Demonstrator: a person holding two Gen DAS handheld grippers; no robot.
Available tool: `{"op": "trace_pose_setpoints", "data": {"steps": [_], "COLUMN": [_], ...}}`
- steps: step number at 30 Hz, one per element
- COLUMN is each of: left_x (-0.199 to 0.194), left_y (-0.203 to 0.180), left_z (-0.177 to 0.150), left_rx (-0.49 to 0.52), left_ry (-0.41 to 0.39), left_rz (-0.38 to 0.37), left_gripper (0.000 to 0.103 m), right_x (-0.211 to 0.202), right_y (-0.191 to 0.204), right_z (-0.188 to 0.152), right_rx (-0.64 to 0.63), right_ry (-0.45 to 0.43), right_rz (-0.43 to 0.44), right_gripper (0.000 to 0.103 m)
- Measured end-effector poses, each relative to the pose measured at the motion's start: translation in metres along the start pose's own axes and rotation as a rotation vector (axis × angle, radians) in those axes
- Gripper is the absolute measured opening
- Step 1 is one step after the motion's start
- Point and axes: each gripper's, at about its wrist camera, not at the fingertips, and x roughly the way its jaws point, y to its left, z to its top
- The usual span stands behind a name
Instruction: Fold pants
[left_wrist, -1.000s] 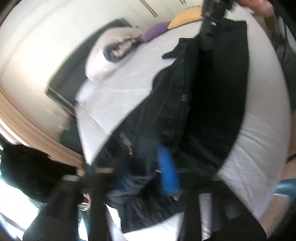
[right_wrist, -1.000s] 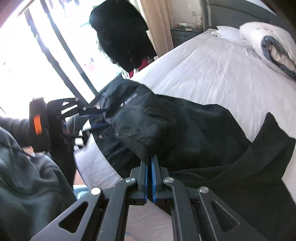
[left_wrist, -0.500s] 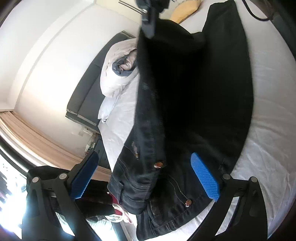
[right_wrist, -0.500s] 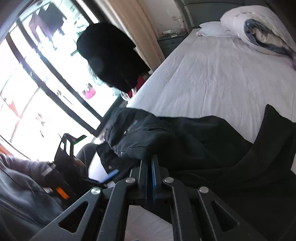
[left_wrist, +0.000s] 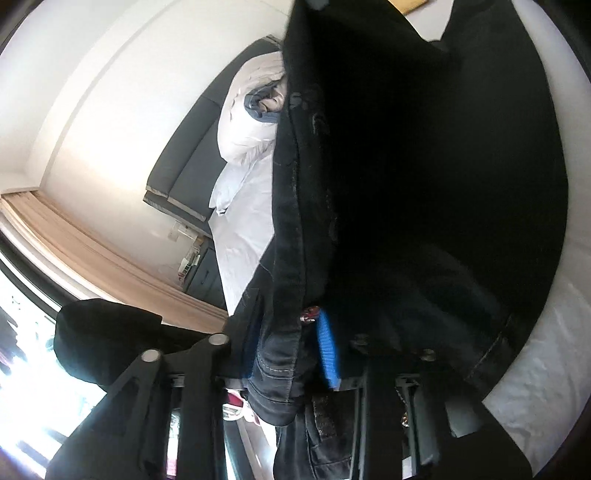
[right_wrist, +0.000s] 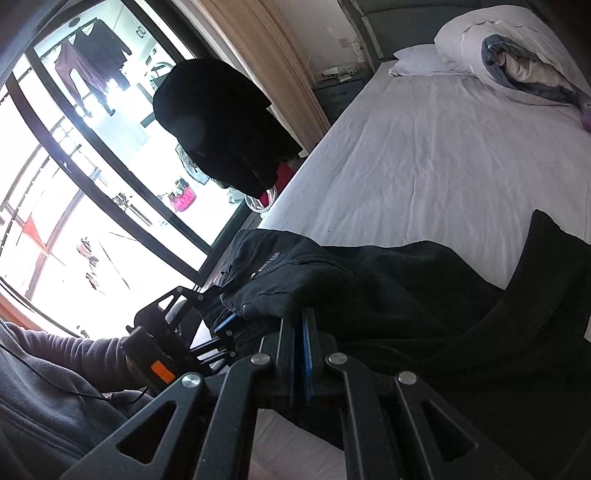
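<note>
Dark denim pants (right_wrist: 406, 280) lie across the near edge of the bed, partly lifted. In the left wrist view the pants (left_wrist: 406, 184) hang as a dark fold that fills the middle. My left gripper (left_wrist: 288, 343) is closing its jaws, and the waistband corner sits pinched between the blue pads (left_wrist: 327, 350). Seen from the right wrist, the left gripper (right_wrist: 218, 325) holds that waistband at the bed's edge. My right gripper (right_wrist: 301, 321) is shut on a raised fold of the pants close to the waist.
White sheet (right_wrist: 424, 155) covers the bed, with a rolled duvet (right_wrist: 509, 62) and pillow at the grey headboard (left_wrist: 192, 155). A dark garment (right_wrist: 221, 122) hangs by the big window (right_wrist: 74, 184). A nightstand (right_wrist: 340, 92) stands beside the bed. A person's grey sleeve (right_wrist: 55, 369) is at lower left.
The left jaws went from wide open around the waistband to closed on it, and the gripper sank closer to the pants. The right gripper kept its grip and rose slightly.
</note>
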Motion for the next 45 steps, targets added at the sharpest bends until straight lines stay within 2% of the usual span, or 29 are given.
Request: {"op": "trace_pose_setpoints", "data": {"steps": [2,5,8,10,14,19,25,28,35,39,43,45], "left_x": [-0.006,-0.011,-0.022,-0.024,-0.02,-0.021,-0.007,-0.015,-0.024,-0.021,-0.021,-0.026], "left_y": [0.0,0.005,0.013,0.013,0.011,0.01,0.017,0.007,-0.011,-0.019,-0.001,0.01], "left_z": [-0.003,-0.007,-0.012,-0.013,-0.021,-0.02,-0.02,-0.028,-0.034,-0.037,-0.036,-0.037], "left_rx": [0.0,0.016,0.034,0.067,0.145,0.132,0.115,0.097,0.141,0.197,0.179,0.174], "left_ry": [-0.003,-0.006,-0.022,-0.029,-0.006,0.012,0.013,0.006,0.019,0.036,0.059,0.067], "left_rz": [-0.011,-0.059,-0.094,-0.116,-0.185,-0.274,-0.294,-0.303,-0.327,-0.297,-0.377,-0.444], "left_gripper": [0.019,0.013,0.012,0.012,0.012,0.012,0.012,0.012,0.012,0.012,0.015,0.021], "right_x": [0.001,0.006,0.013,0.021,0.049,0.084,0.083,0.08,0.083,0.09,0.09,0.092], "right_y": [0.001,0.005,0.012,0.014,0.028,0.044,0.04,0.035,0.033,0.031,0.029,0.03], "right_z": [-0.002,-0.009,-0.024,-0.039,-0.08,-0.127,-0.128,-0.13,-0.137,-0.141,-0.141,-0.143], "right_rx": [-0.011,-0.059,-0.139,-0.204,-0.43,-0.667,-0.68,-0.698,-0.707,-0.713,-0.699,-0.702], "right_ry": [0.01,0.041,0.092,0.135,0.255,0.373,0.366,0.385,0.401,0.402,0.395,0.397], "right_rz": [-0.007,-0.029,-0.084,-0.138,-0.318,-0.448,-0.479,-0.506,-0.537,-0.555,-0.551,-0.555], "right_gripper": [0.005,0.005,0.005,0.005,0.005,0.005,0.005,0.005,0.005,0.005,0.005,0.005]}}
